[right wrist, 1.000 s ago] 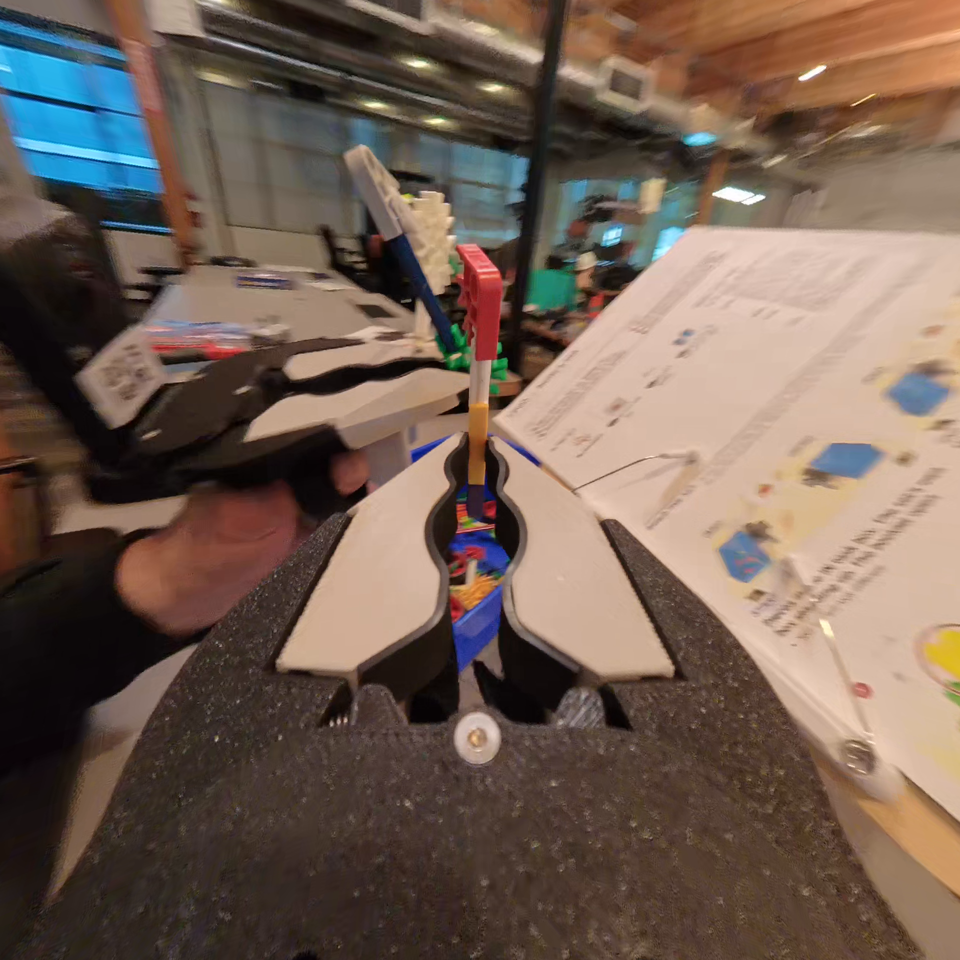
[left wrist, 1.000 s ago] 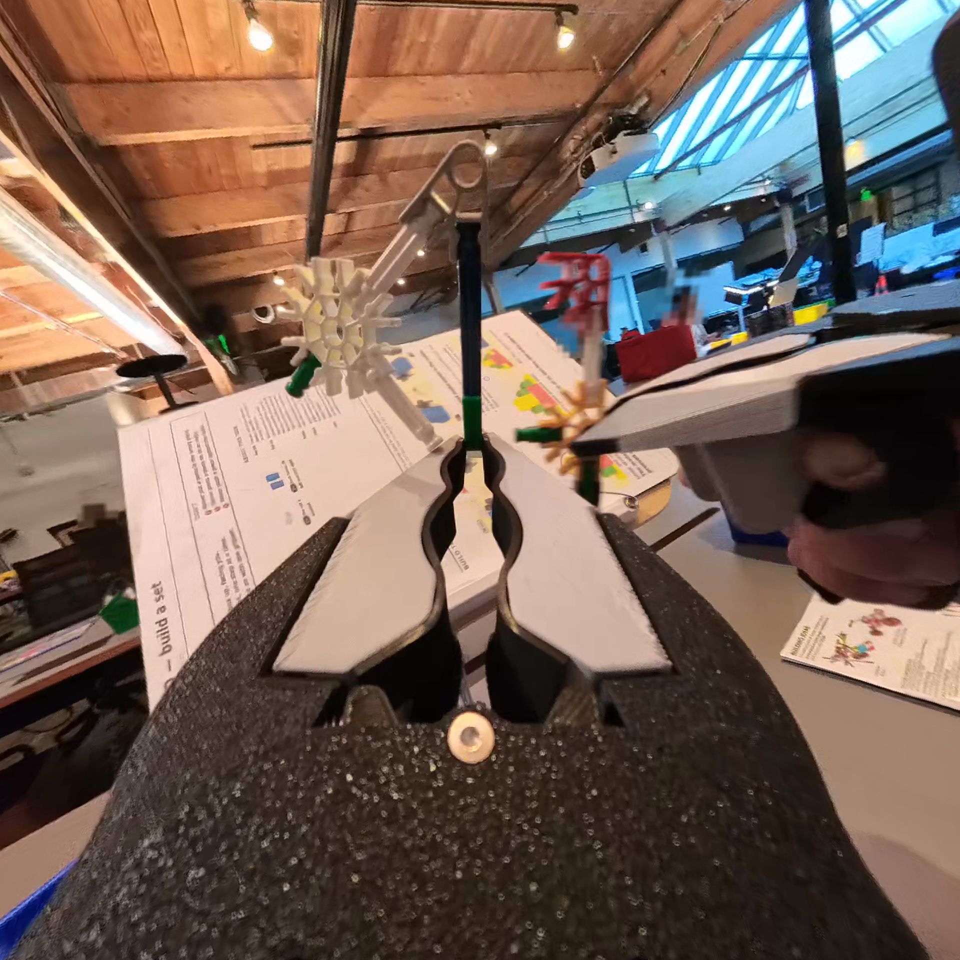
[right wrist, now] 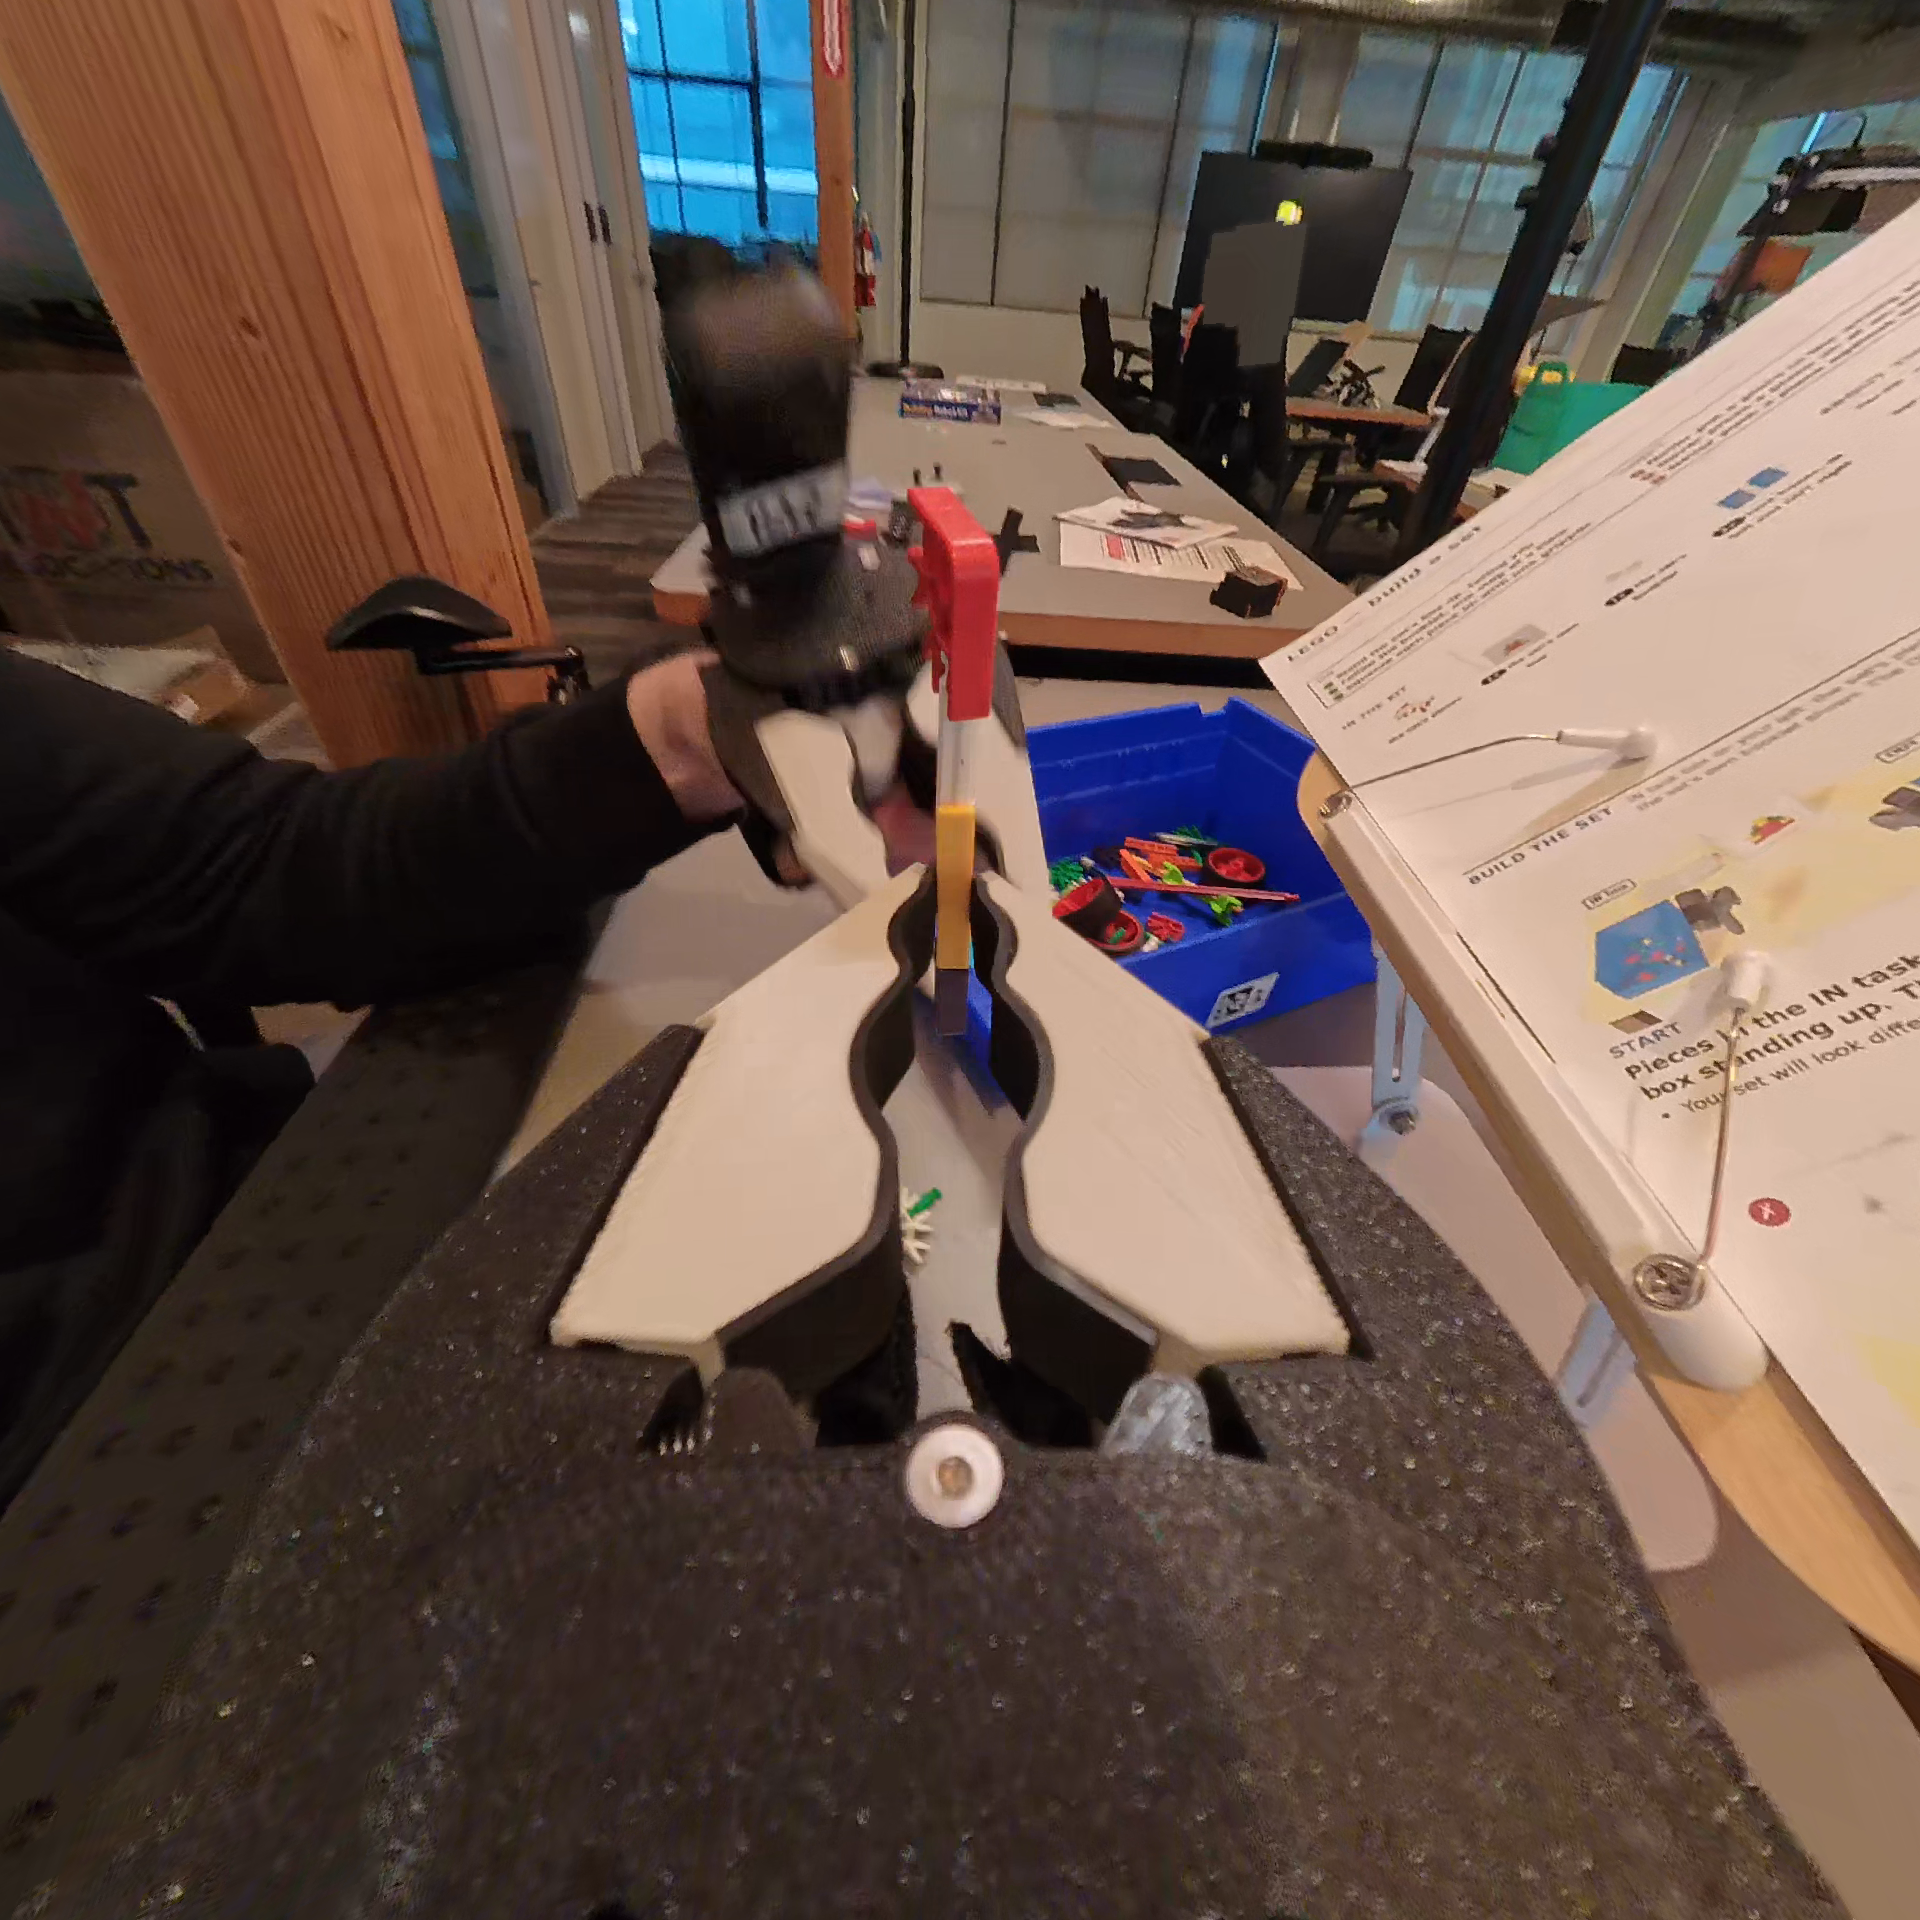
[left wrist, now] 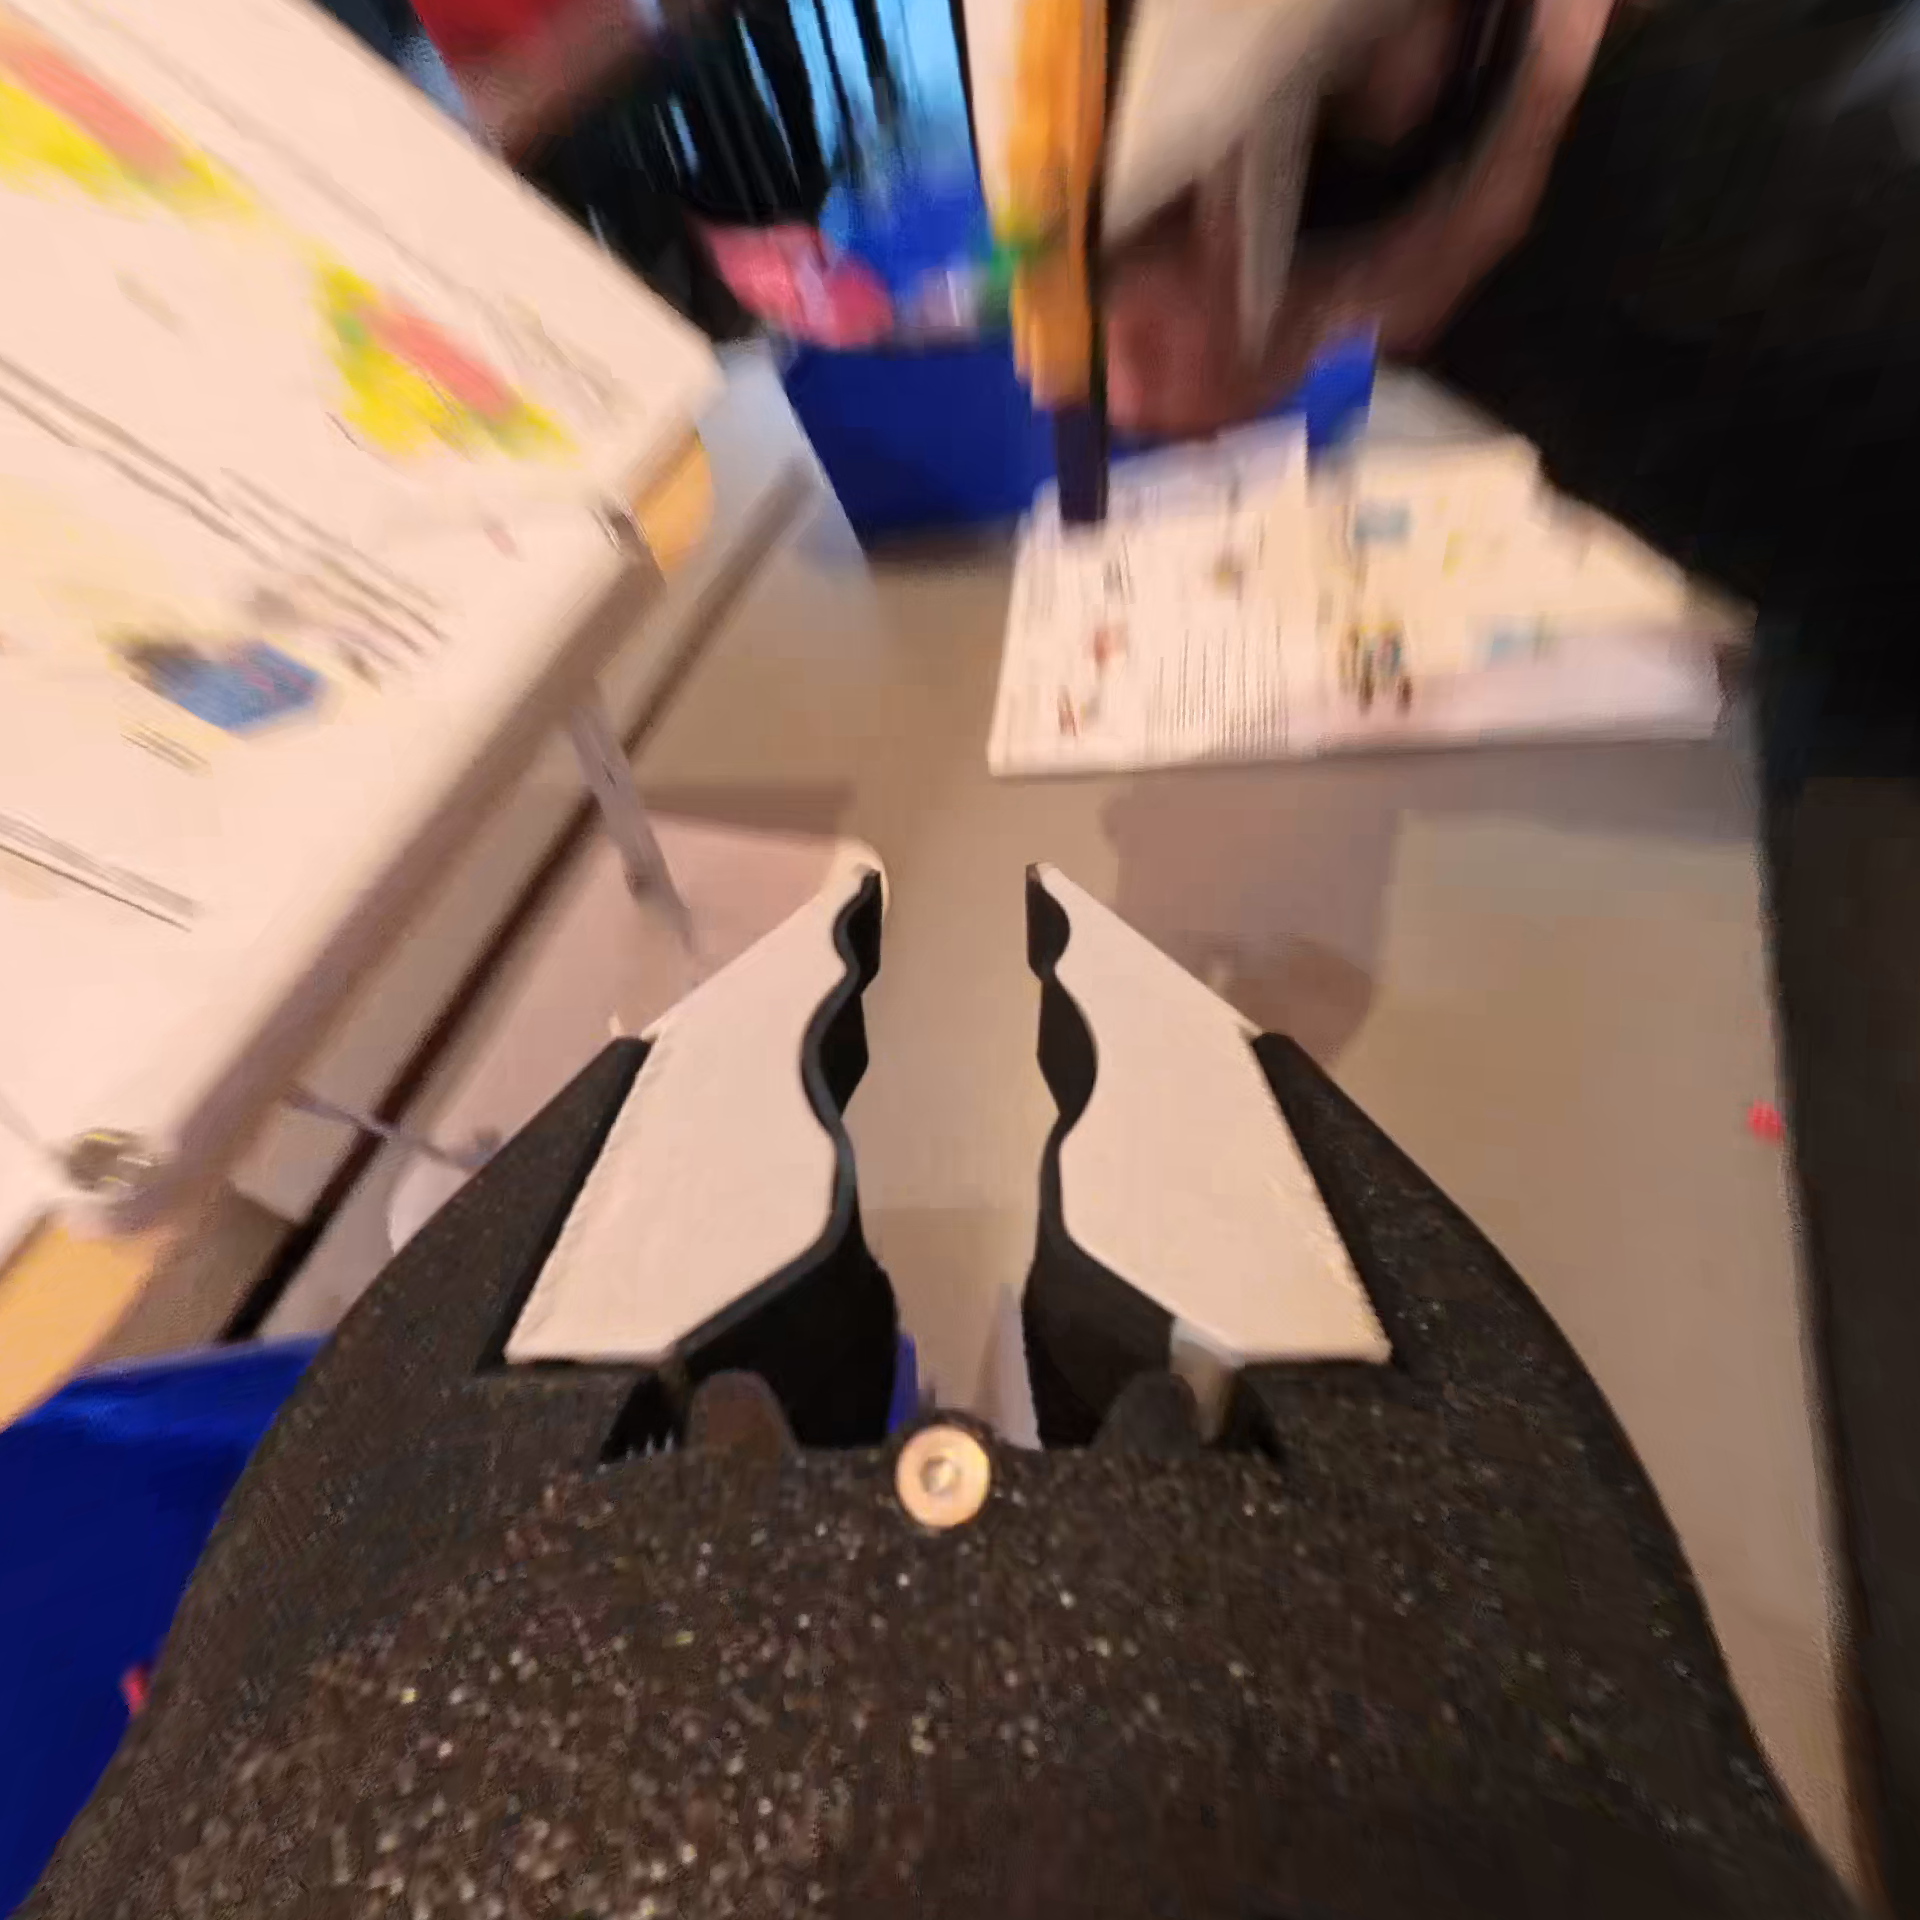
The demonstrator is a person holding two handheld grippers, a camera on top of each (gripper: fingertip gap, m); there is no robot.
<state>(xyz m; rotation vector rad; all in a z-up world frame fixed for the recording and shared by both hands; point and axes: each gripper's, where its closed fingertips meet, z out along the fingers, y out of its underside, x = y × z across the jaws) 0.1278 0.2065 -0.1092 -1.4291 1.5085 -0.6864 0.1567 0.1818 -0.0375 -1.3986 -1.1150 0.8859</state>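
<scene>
Your right gripper (right wrist: 951, 914) clamps upright rod assembly (right wrist: 954, 821), red connector on top. Your left gripper (left wrist: 954, 883) parted, empty, above grey table (left wrist: 935, 727); blue bin (right wrist: 1195, 790) near.

My left gripper (left wrist: 954, 883): black speckled foam body, pale grey jaws with wavy black inner edges, brass-toned screw at centre base. My right gripper (right wrist: 948, 883): same foam body, same pale jaws with scalloped black lining, white washer round centre screw. Black long sleeve (right wrist: 343, 821) on my left arm.
</scene>
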